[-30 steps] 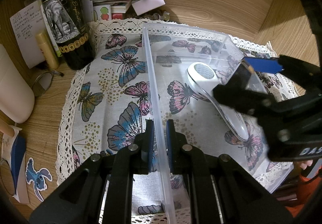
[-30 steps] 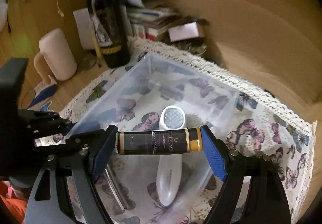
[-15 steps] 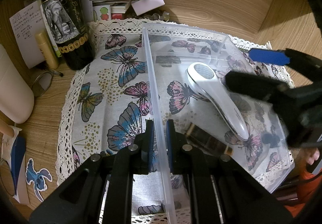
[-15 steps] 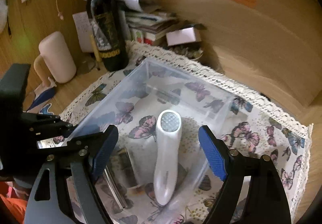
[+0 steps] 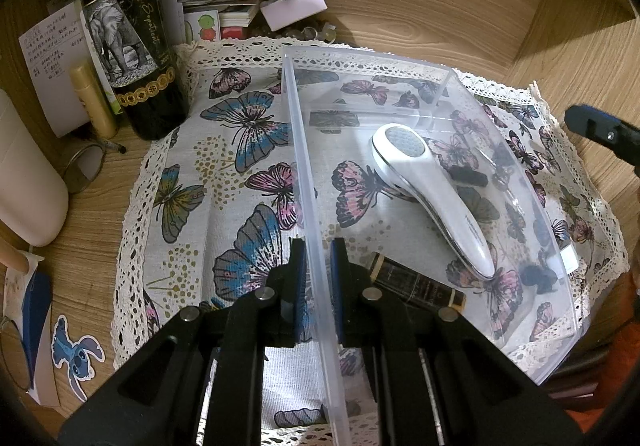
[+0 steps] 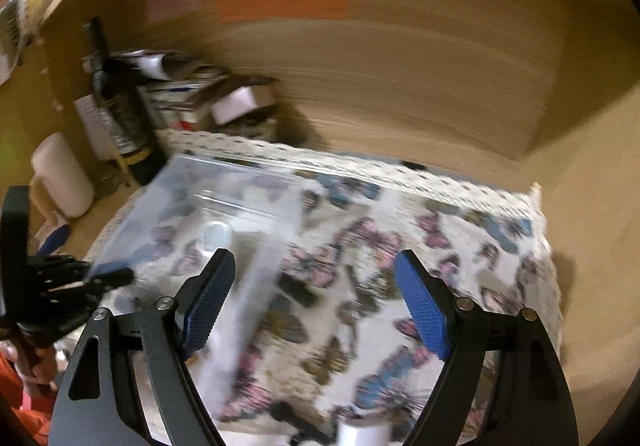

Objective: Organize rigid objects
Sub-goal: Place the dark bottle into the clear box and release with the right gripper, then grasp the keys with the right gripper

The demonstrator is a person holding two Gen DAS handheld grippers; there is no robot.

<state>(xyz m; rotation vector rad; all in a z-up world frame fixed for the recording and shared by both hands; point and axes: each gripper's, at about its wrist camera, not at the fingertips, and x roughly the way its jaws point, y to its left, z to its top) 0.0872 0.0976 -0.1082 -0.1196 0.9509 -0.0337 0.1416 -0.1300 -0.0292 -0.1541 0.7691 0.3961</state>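
Start at the left: the wine bottle [image 5: 132,33], the yellow tube [image 5: 93,101] and the paper clutter sit where they sat a second ago, off the butterfly cloth [image 5: 224,173], untouched. Your left gripper [image 5: 319,286] stays clamped on the near-left wall of the clear plastic bin [image 5: 304,149], one finger either side, steadying it exactly as before.

Inside the bin, the change: the dark tube with the gold cap [image 5: 416,284], which your right gripper carried a second ago, now lies on the bin floor at the near end, just beside your left fingers, with the white handheld device [image 5: 432,189] lying diagonally beyond it. That item is sorted.

Further right, your right gripper [image 6: 316,302] is spread wide and carrying nothing. It has swung out to the right of the bin, over bare cloth; its view is heavily blurred by the motion. A few small dark things lie on the cloth near its fingers, too smeared to identify. One of them is probably your next pickup.
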